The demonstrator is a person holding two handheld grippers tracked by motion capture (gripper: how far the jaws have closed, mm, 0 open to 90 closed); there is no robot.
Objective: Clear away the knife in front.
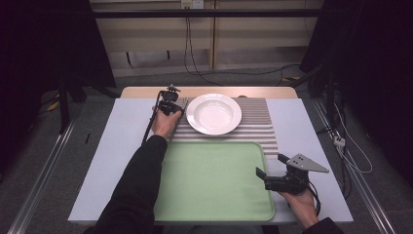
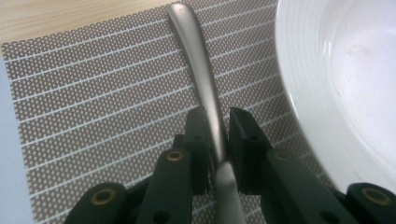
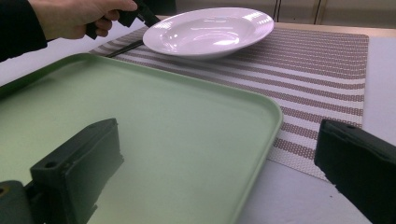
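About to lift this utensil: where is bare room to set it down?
The green plastic tray is bare throughout. The striped placemat is free right of the white ceramic plate. It is crowded where the left gripper clamps the metal utensil handle beside the plate.

A lab-like recording booth: dark curtains point(image 1: 44, 44), floor rails point(image 1: 41, 180), trailing cables point(image 1: 192, 53) around a table point(image 1: 114, 146).

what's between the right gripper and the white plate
Between the right gripper and the white plate lie the green tray's far corner and bare striped placemat, seen in the high view.
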